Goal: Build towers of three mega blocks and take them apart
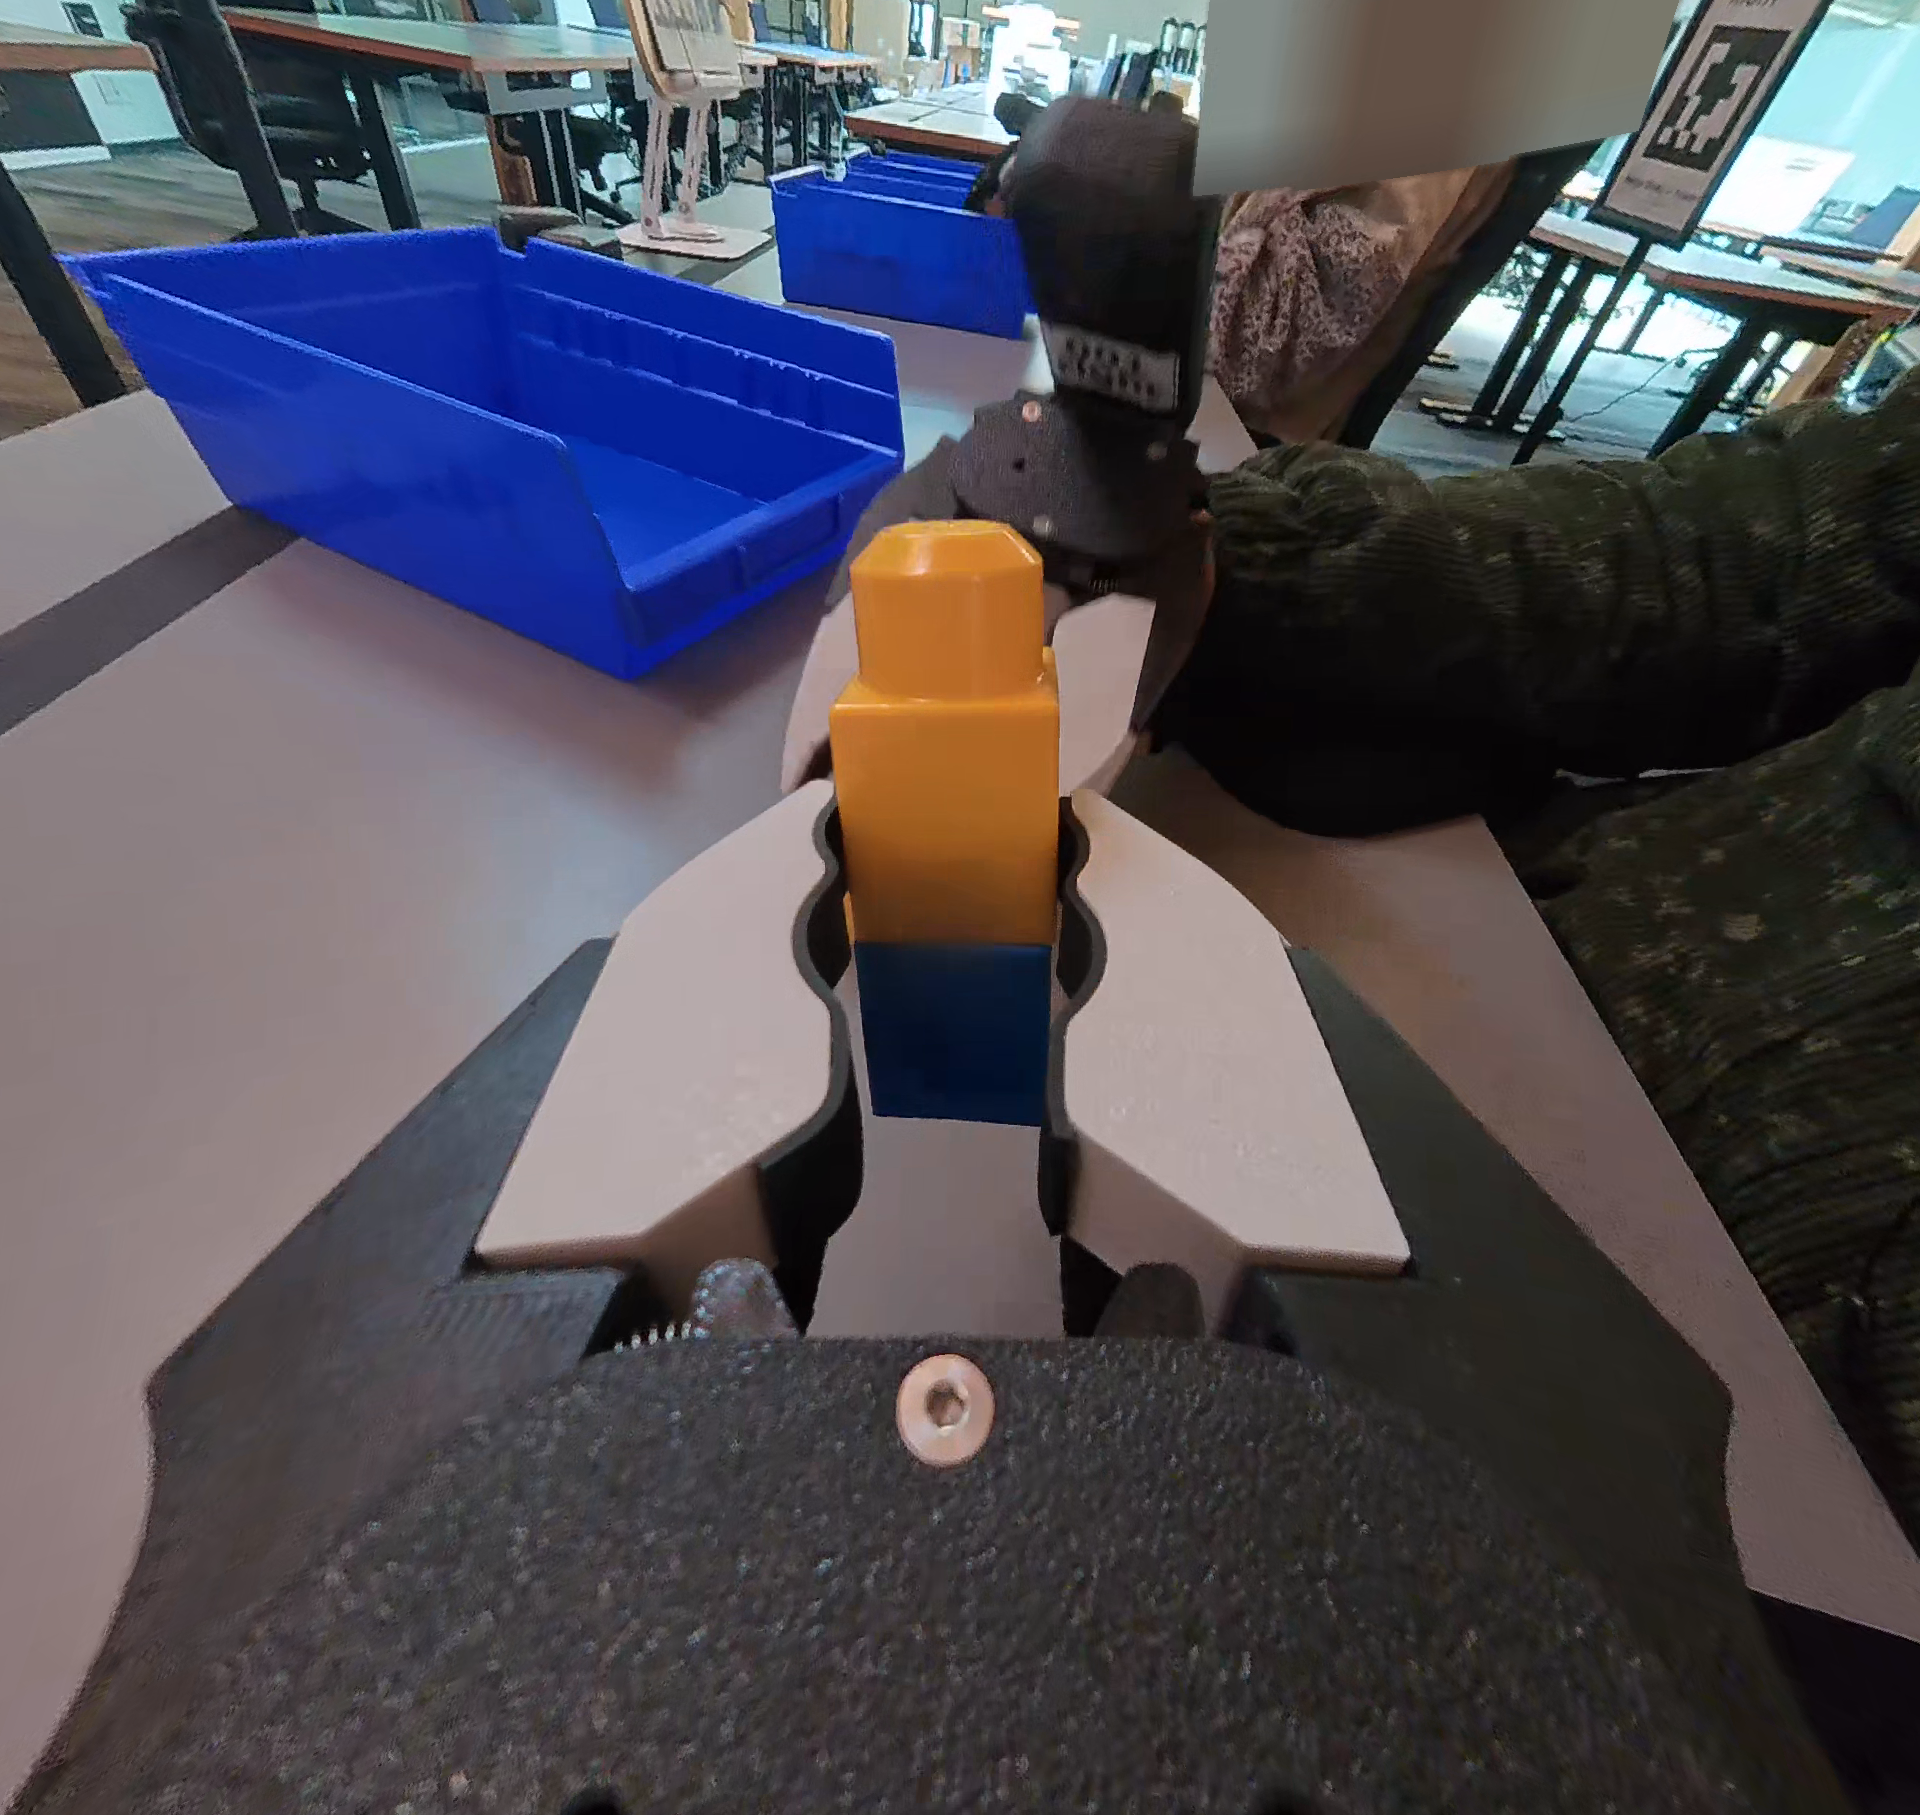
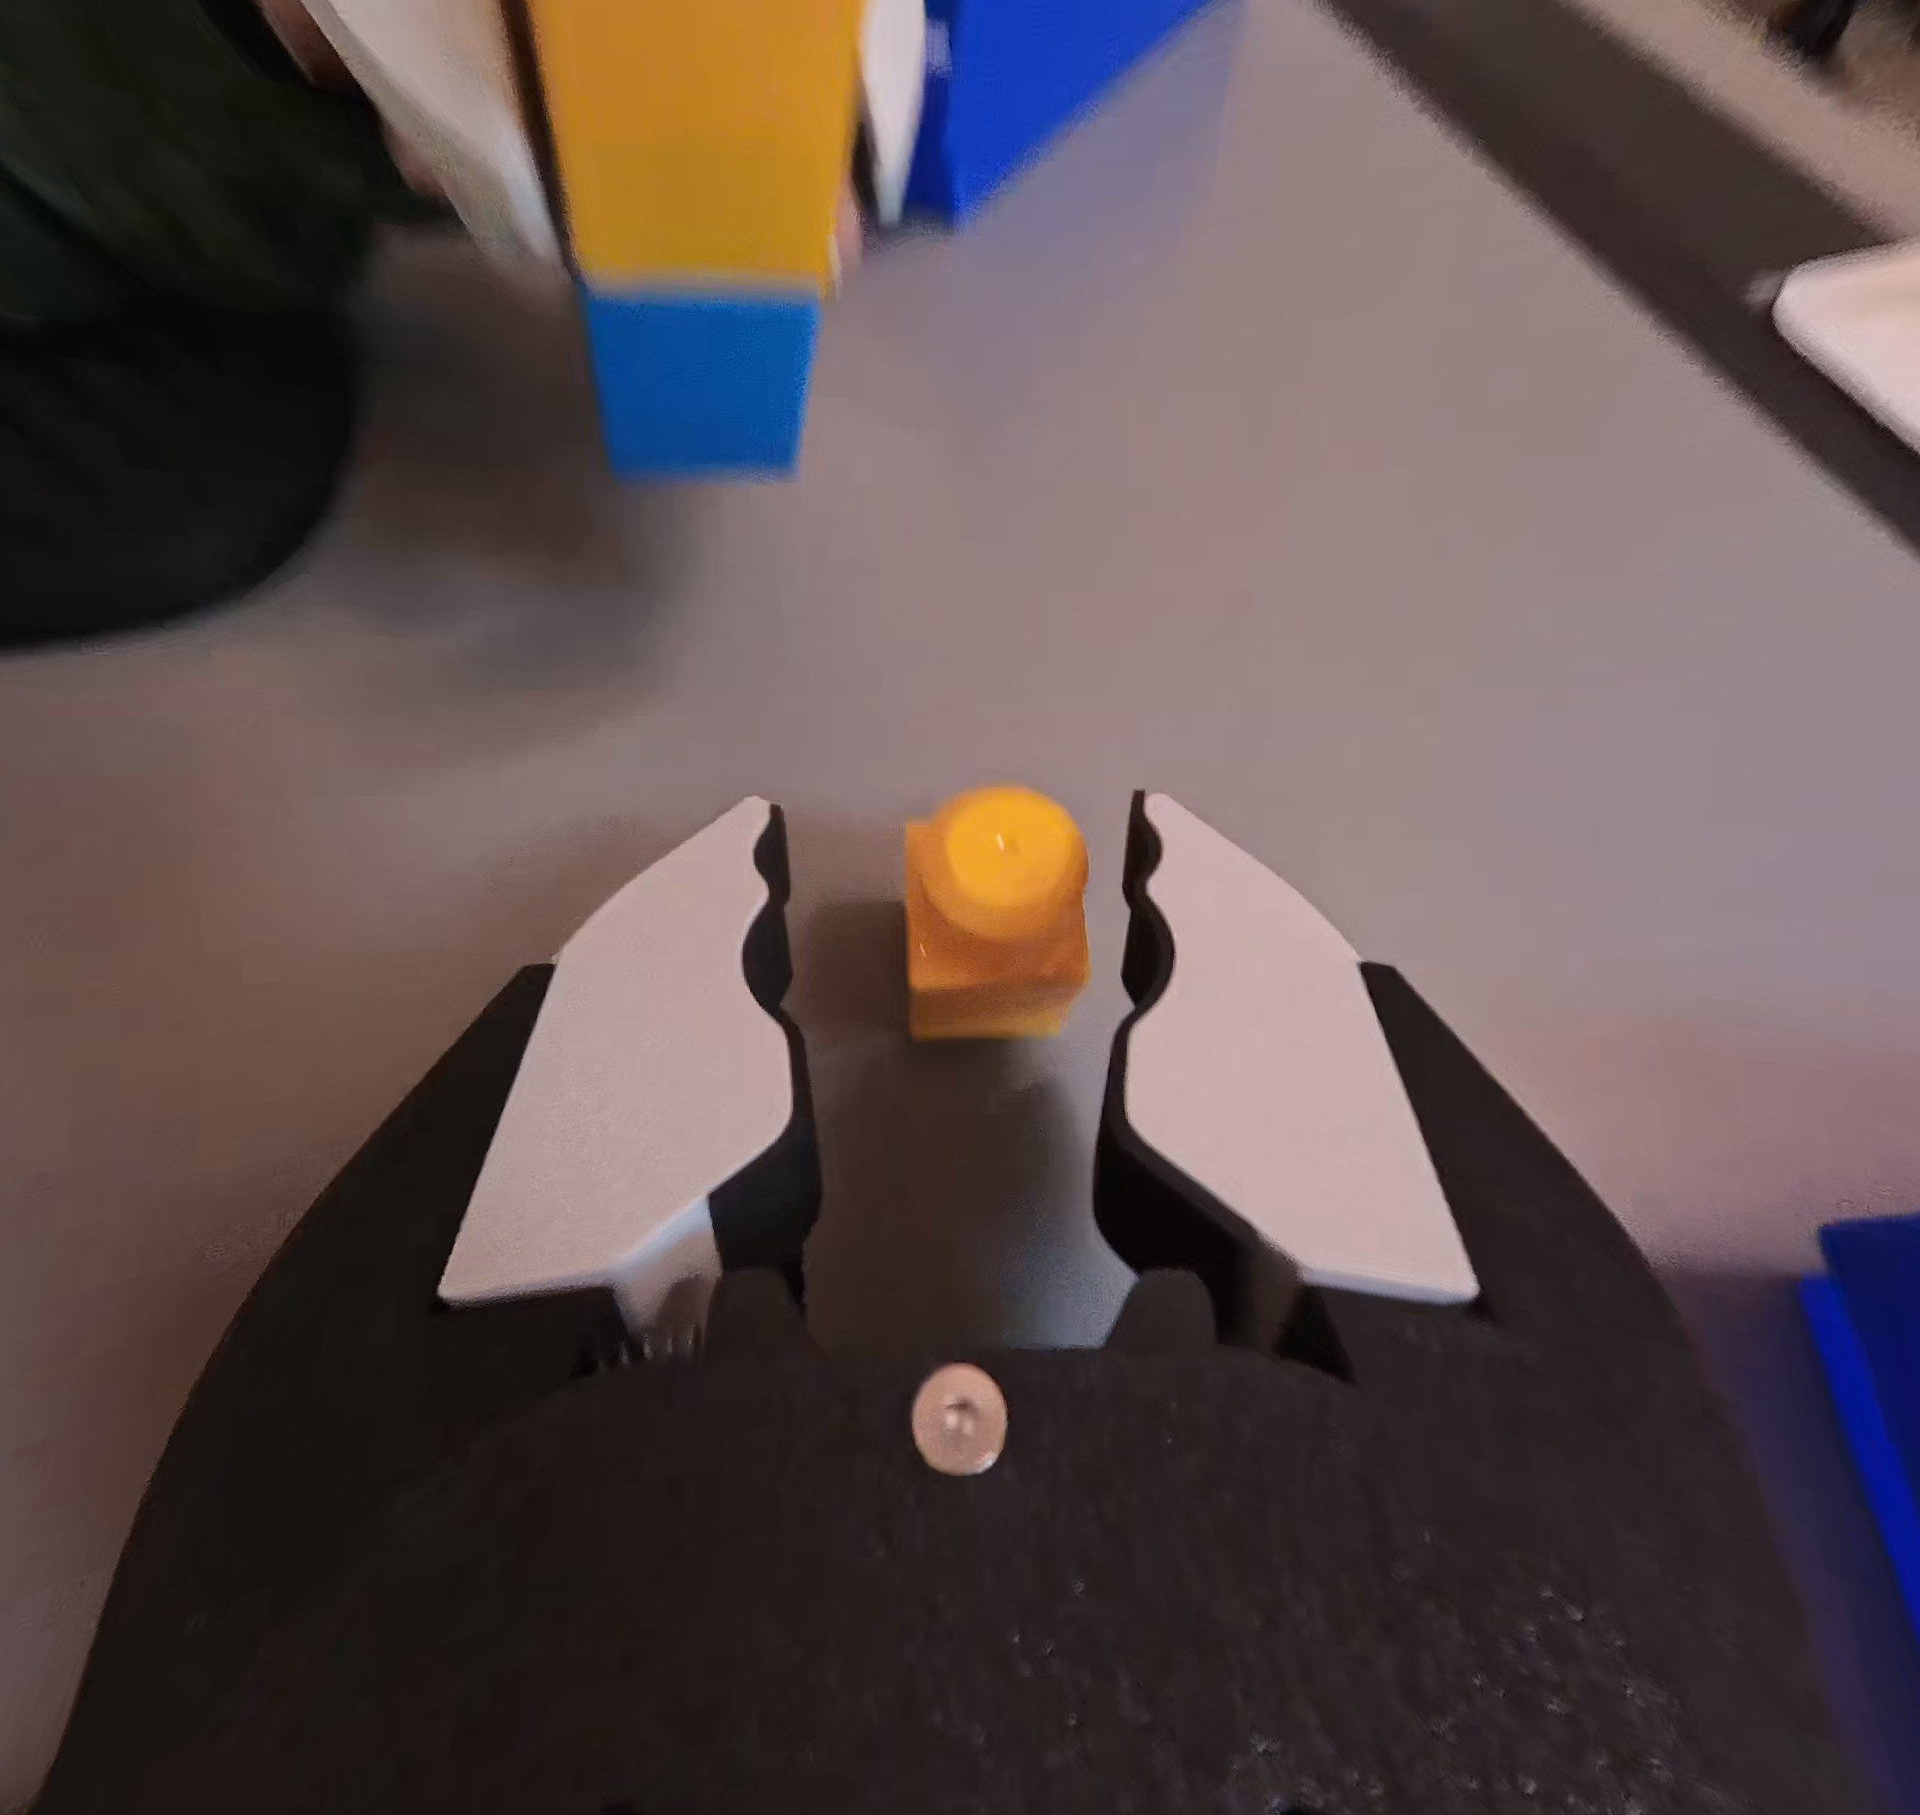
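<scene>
left gripper [image 1: 948, 835] grips an orange-on-blue stack [image 1: 943, 892] — right gripper [image 2: 956, 918] spread around a seemingly loose orange block [image 2: 995, 918].

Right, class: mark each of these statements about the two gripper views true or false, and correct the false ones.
1. The left gripper is shut on a stack with an orange block on top of a blue block. True.
2. The right gripper is shut on the loose orange block. False: its fingers stand open on either side of that block, not touching it.
3. The loose orange block stands on the grey table with its stud up. True.
4. The near blue bin holds several blocks. False: no blocks show in the part of it in view.
5. The held stack has three blocks. False: only two show.
</scene>
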